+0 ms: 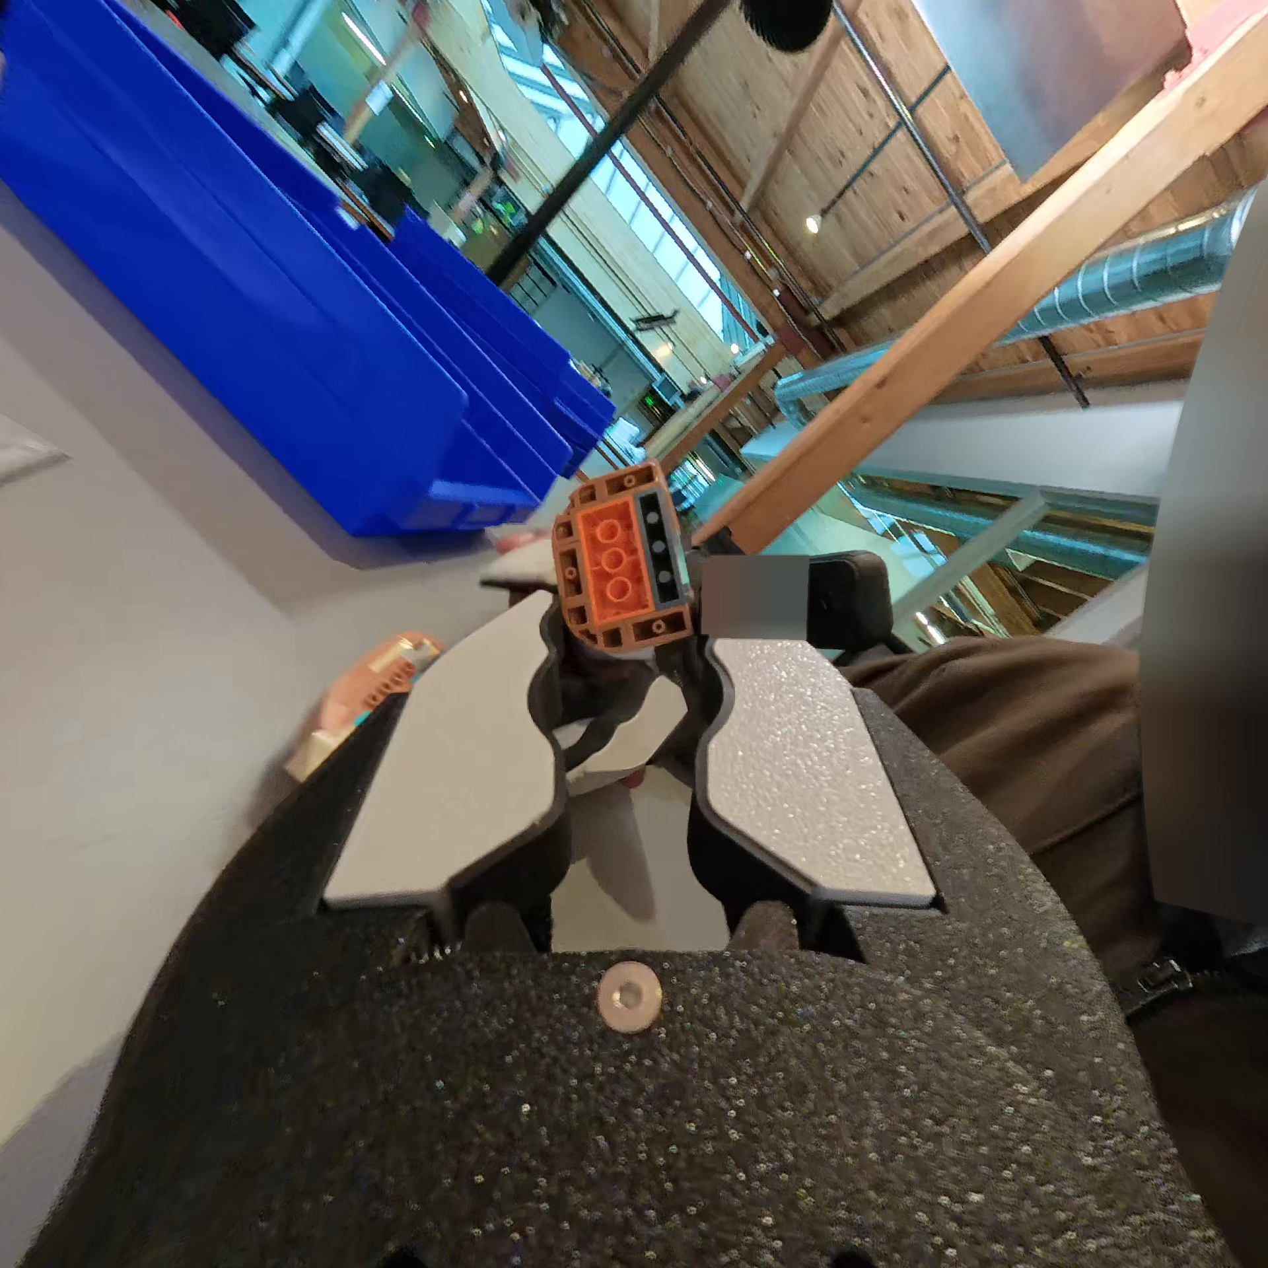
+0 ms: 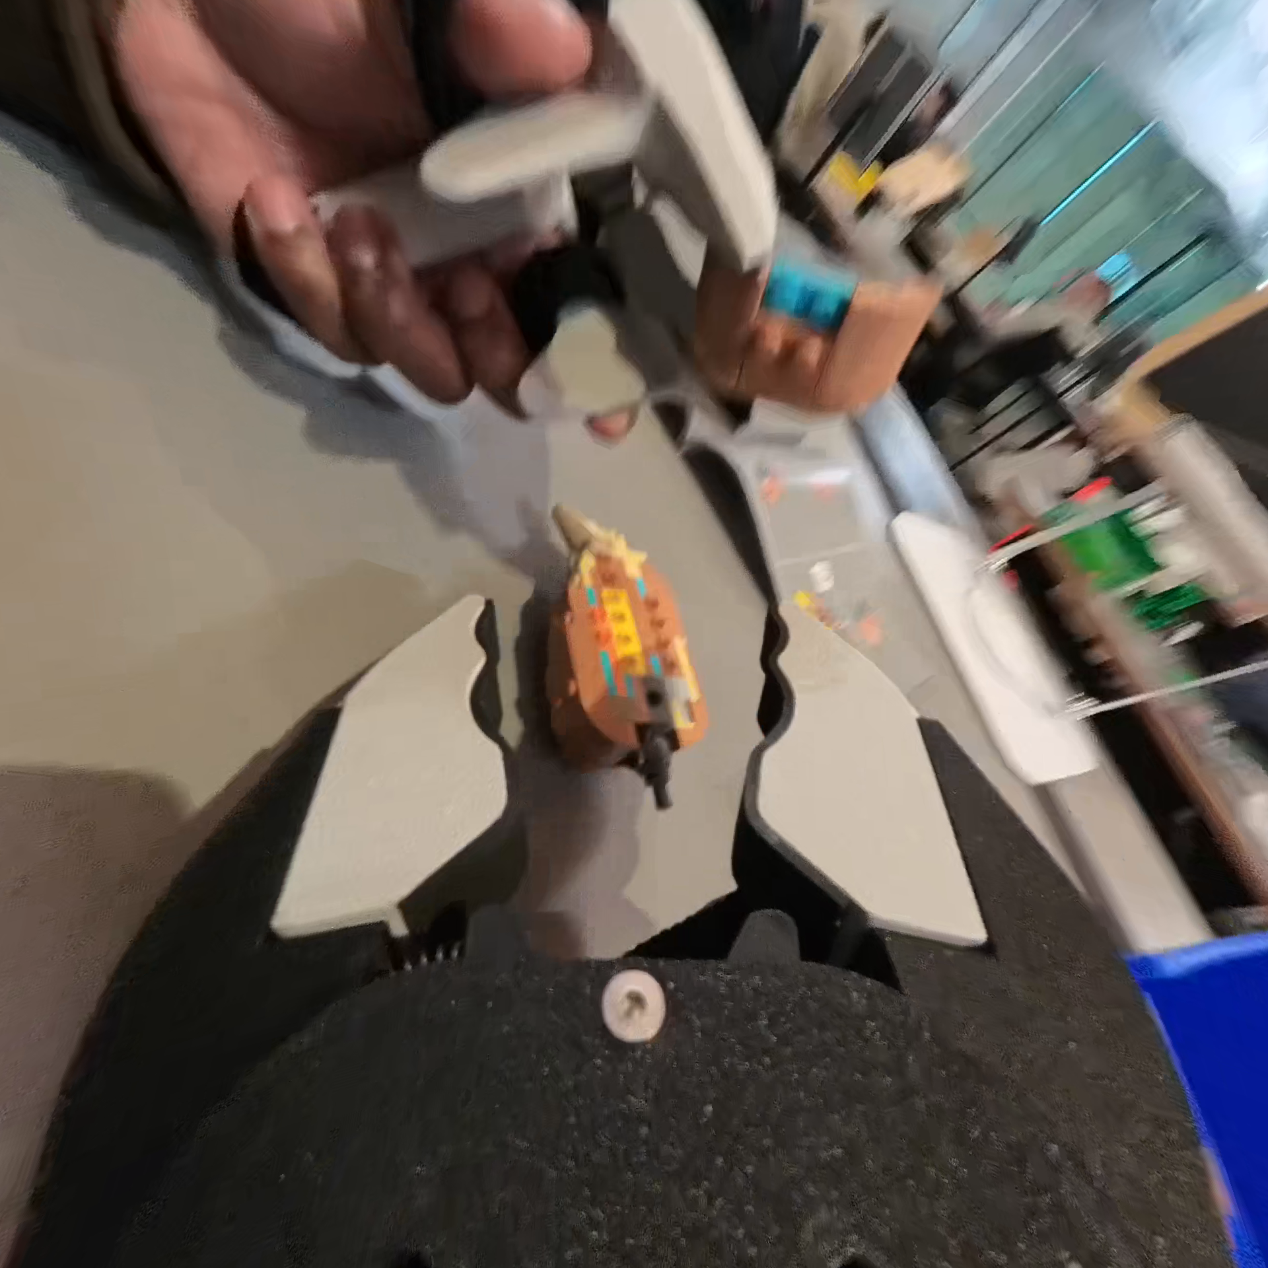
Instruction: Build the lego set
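The left gripper (image 1: 621, 641) pinches a brown, orange and black rounded lego block (image 1: 619, 564) at its fingertips, underside facing the camera, long axis toward 12 o'clock. The right gripper (image 2: 628, 635) hovers with fingers spread wide over a brown elongated lego body (image 2: 621, 676) lying on the grey table (image 2: 206, 549), its cream pointed end toward 11 o'clock and its black peg toward 5 o'clock.

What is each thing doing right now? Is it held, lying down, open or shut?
Left gripper: shut on the brown block.
Brown block: held up off the table, underside facing the camera.
Right gripper: open, empty, above the brown model.
Brown model: lying on the table, between the fingers but untouched.
Blue bins: sitting on the table.
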Tool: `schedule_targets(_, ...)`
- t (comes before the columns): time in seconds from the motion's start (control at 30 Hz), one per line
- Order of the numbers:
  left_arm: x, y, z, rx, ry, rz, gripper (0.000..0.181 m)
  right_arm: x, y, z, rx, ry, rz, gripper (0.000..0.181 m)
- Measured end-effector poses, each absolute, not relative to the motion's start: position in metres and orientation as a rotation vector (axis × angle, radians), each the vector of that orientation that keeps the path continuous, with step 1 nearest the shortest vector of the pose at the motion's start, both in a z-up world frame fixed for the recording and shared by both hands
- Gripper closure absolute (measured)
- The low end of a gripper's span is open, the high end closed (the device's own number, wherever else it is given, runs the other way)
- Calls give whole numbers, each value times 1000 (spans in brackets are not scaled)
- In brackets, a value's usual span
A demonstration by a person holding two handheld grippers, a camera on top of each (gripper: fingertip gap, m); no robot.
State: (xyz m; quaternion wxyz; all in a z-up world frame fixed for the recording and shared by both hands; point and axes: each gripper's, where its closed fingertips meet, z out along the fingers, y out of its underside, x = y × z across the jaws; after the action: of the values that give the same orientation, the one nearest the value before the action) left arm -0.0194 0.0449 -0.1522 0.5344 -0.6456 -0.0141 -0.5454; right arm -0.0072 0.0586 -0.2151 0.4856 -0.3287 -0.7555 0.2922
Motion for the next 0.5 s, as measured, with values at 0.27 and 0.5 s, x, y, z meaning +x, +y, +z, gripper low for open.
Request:
schedule_targets(0.27, -54, 53, -154, -1539, -113, -1207, 144, -7, 72, -248, -1172, -2095, 842, 97)
schedule_targets(0.5, -52, 55, -161, -1572, -119, -1206, 144, -12, 77, -260, -1231, -2273, 688, 91)
